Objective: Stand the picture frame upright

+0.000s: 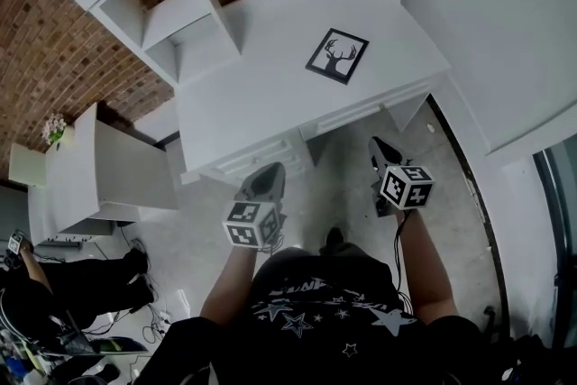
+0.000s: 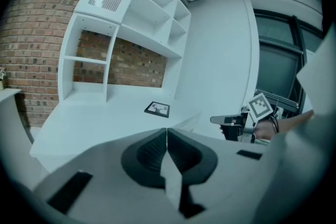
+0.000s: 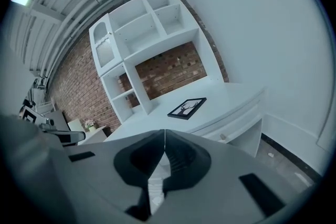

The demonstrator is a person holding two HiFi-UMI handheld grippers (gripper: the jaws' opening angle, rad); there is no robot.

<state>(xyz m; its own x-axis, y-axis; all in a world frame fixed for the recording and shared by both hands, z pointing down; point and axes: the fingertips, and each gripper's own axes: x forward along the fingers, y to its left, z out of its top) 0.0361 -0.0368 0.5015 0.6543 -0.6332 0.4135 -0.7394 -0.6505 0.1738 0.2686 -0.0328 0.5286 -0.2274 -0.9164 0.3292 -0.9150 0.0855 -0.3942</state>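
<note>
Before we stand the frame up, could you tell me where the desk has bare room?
The desk is bare between the shelf unit and the picture frame, and along its front edge. Nowhere is crowded.

R tongs shut (empty); pic frame flat on desk.

Black tee on the person, short sleeves, white stars scattered over it and a scrawl of white print across the chest. One dark shoe showed below the hem. The left claw was a pale grey shell with dark ribbed pads sunk in a black hollow and black slots in the housing. Behind it sat the left cube, all black-and-white square markers. The right claw was the same build, same grey, and the right cube was white-edged too.
</note>
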